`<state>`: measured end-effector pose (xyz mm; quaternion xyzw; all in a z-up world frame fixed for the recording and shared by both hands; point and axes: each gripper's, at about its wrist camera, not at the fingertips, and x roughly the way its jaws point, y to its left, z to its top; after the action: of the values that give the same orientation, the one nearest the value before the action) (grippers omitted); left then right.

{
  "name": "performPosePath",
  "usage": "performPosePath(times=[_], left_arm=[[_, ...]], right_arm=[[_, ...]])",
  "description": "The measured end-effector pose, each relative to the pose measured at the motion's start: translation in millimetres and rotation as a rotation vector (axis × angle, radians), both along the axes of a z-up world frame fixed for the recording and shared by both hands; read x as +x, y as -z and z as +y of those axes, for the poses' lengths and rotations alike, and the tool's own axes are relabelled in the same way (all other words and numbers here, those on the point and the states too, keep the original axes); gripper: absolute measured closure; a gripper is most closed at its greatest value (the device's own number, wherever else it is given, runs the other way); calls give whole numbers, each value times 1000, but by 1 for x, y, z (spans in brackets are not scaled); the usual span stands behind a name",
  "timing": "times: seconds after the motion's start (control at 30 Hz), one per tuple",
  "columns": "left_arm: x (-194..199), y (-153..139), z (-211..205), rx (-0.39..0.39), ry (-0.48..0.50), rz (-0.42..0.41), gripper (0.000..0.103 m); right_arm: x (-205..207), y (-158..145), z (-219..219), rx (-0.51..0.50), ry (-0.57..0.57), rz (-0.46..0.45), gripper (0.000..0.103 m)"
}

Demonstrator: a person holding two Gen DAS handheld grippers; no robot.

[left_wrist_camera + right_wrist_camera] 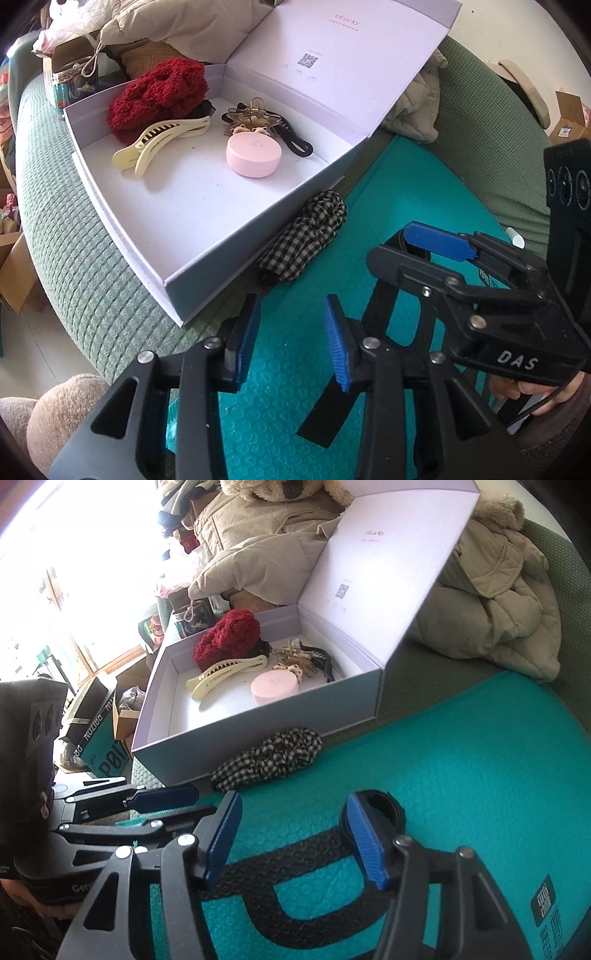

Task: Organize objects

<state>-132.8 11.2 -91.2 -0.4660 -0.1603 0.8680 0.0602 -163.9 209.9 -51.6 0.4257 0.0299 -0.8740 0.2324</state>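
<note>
Both claws apart | black band (280, 890) lies under right claw (295, 843)

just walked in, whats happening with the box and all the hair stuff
A person holds a gripper in each hand over a teal mat, sorting hair accessories into an open white box. Already inside are a red scrunchie, a cream hair clip, a pink round case and some smaller clips. A checkered scrunchie lies outside against the box wall. The right gripper is open over a black band on the mat; the left gripper is open too.
</note>
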Motion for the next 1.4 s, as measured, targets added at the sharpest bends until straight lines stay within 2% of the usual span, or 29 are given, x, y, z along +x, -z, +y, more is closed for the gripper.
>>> performPosePath(times=[0.2,0.37,0.5,0.6,0.63,0.67,0.77,0.8,0.83,1.0,1.27,1.3,1.33,1.4], left_arm=[[7,0,-11,7,-43,-29,62],[10,-2,-18,9,-74,-31,61],[8,-4,-21,9,-78,-22,61],[6,-1,-19,4,-77,-28,61],[6,-1,-19,5,-75,-30,61],[6,0,-18,4,-75,-31,61],[8,-2,-18,2,-79,-27,61],[9,-3,-18,0,-81,-22,61],[10,-4,-18,-2,-81,-17,61],[13,-10,-14,-15,-70,1,61],[19,-14,-4,-3,7,0,61],[19,-14,-3,-7,19,1,61],[18,-14,0,-14,34,8,61],[14,-14,6,-46,68,24,60]], right_arm=[[-33,14,-18,4,-26,-28,43],[-56,24,-25,-19,-14,-56,42],[-64,31,-25,-25,-10,-85,34],[-67,34,-22,-53,-15,-94,34],[-66,34,-22,-57,-24,-95,47],[-66,34,-23,-82,-49,-113,53],[-64,33,-25,-70,-39,-116,63],[-64,32,-23,-77,-35,-125,74],[-64,31,-20,-94,-35,-139,78],[-54,28,-20,-79,-59,-133,88],[-32,19,-13,-88,-77,-141,93],[-28,18,-10,-90,-79,-144,94],[-23,16,-7,-88,-78,-144,103],[-14,13,1,-85,-72,-144,103]])
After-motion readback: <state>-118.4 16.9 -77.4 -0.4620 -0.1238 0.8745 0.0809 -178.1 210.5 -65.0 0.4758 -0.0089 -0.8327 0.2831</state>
